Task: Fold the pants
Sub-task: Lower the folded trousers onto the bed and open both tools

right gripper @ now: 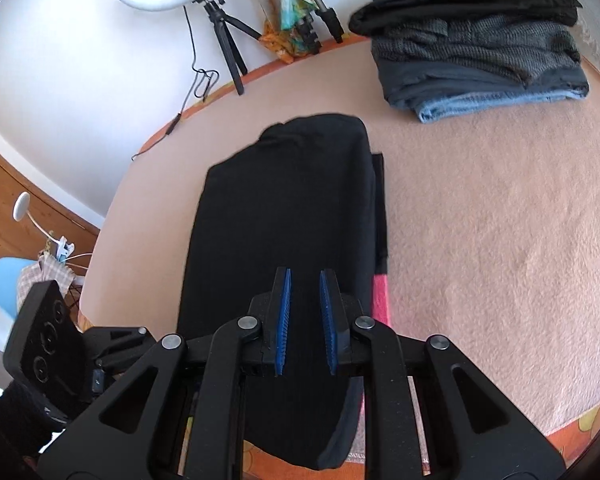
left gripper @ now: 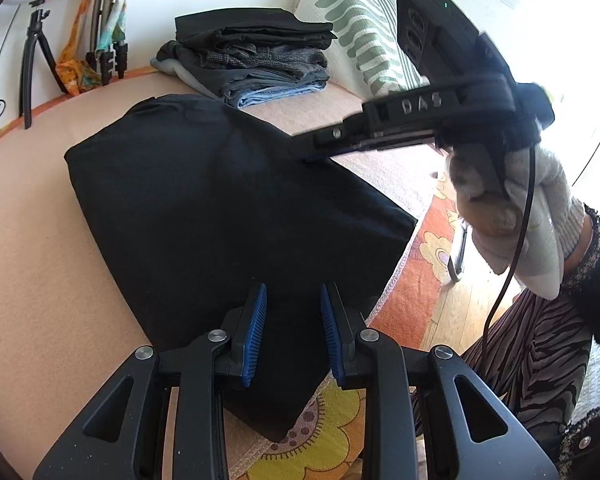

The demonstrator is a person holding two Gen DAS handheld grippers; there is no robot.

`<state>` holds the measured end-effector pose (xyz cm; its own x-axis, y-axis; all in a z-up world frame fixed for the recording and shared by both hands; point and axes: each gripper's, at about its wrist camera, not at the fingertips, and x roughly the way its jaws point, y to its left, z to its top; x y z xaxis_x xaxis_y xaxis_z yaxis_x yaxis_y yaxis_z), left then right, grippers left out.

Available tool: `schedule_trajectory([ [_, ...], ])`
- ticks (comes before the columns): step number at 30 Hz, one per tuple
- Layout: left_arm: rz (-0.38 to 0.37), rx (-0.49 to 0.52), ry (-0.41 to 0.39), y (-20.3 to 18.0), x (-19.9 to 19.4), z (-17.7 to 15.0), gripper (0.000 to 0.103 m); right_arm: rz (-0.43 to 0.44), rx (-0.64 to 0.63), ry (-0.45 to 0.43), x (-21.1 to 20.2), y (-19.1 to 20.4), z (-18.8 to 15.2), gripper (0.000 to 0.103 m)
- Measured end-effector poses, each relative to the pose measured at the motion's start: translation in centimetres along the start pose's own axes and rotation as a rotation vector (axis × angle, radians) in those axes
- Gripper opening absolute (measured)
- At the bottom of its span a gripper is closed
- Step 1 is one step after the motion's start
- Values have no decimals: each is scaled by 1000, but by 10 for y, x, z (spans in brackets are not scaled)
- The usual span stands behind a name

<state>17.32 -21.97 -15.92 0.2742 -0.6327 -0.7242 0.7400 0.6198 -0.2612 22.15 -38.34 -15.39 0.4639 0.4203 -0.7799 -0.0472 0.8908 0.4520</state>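
The black pants (right gripper: 284, 216) lie flat on the fuzzy pink blanket (right gripper: 480, 240), a long, matte, soft slab of cloth whose near end droops over the blanket's edge. Toward the wall from the pants sits a stack of folded clothes (right gripper: 476, 52), black, tweedy grey and denim. The left gripper (left gripper: 293, 332) hangs over the drooping end, ribbed blue pads (left gripper: 256, 332) parted, gripping nothing. The right gripper (right gripper: 305, 320) hovers over the same end, likewise spread and empty-handed.
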Motion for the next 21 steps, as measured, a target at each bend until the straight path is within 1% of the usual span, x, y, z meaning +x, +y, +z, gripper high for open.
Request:
schedule_trajectory([
  [1,-6,-5,-2,1,-3,0,28,-2,16,13,3,-8,-7,16],
  [2,-12,-14,-4,2,-6,1,28,11,30,25,4,-15,-15,16],
  [4,-17,-47,-21,8,-16,2,28,41,42,16,2,-25,-25,16],
  [7,-16,-129,-63,25,-32,3,29,40,22,23,1,-28,-27,16],
  [9,-15,-214,-87,44,-41,4,41,34,4,23,-3,-26,-24,16],
  [10,-13,-259,-95,54,-45,4,50,31,-1,13,-6,-26,-21,25],
  [11,-18,-301,-101,64,-47,4,51,24,-3,1,-9,-26,-17,34],
  [12,-20,-337,-101,73,-47,4,51,19,-4,-9,-11,-27,-14,58],
  [13,-11,-364,-99,80,-48,4,51,21,-4,-17,-11,-30,-10,68],
  [14,-8,-390,-94,86,-48,5,51,42,2,-19,-11,-32,-7,68],
  [16,-45,-441,-86,95,-46,5,51,109,40,-4,-6,-41,-2,68],
  [20,-120,-532,-53,108,-33,3,51,160,92,35,8,-58,1,68],
  [21,-135,-548,-40,110,-31,3,51,188,110,47,13,-63,2,68],
])
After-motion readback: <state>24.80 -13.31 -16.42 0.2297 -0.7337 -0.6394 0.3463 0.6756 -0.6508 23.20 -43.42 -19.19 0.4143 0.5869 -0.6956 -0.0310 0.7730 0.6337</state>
